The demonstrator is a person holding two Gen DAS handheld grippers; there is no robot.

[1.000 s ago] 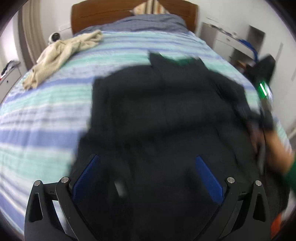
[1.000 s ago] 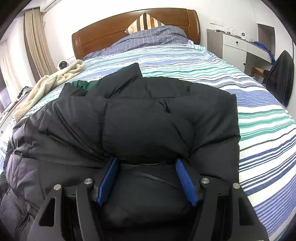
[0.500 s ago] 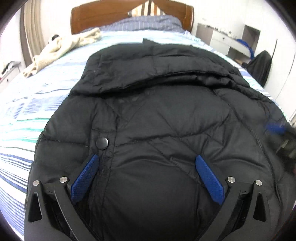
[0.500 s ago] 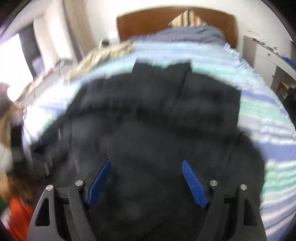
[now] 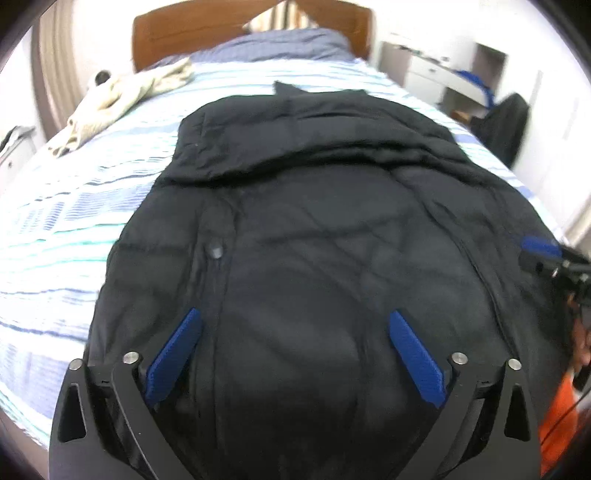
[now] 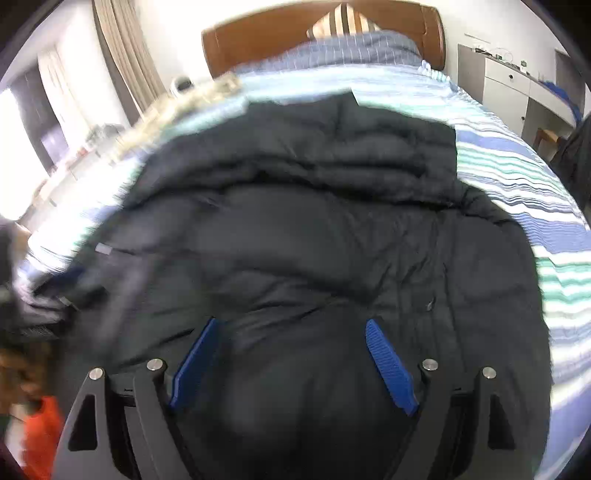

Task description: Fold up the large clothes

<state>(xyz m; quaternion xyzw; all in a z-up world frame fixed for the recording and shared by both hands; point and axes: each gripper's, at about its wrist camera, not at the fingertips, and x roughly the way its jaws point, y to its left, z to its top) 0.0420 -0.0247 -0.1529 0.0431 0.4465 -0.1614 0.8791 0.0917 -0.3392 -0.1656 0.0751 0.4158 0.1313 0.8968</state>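
A black puffer jacket (image 5: pixel 317 229) lies folded on the striped bed (image 5: pixel 66 229), its near end doubled over toward the headboard. It fills the right wrist view too (image 6: pixel 332 229). My left gripper (image 5: pixel 295 321) is open and hovers over the jacket's near left part, beside a snap button (image 5: pixel 215 250). My right gripper (image 6: pixel 291 328) is open over the jacket's near right part, with padded fabric bulging between the blue pads (image 6: pixel 388 365). The right gripper's tip also shows at the right edge of the left wrist view (image 5: pixel 546 254).
A cream garment (image 5: pixel 122 96) lies at the bed's far left. A wooden headboard (image 6: pixel 280 33) and pillows stand at the back. A white desk (image 6: pixel 517 85) and dark chair (image 5: pixel 506 122) are right of the bed. Curtains (image 6: pixel 122 66) hang on the left.
Both grippers swung the jacket's near part over onto itself and drew back toward the bed's foot. The right gripper's jaws widened and let the padded fold go.
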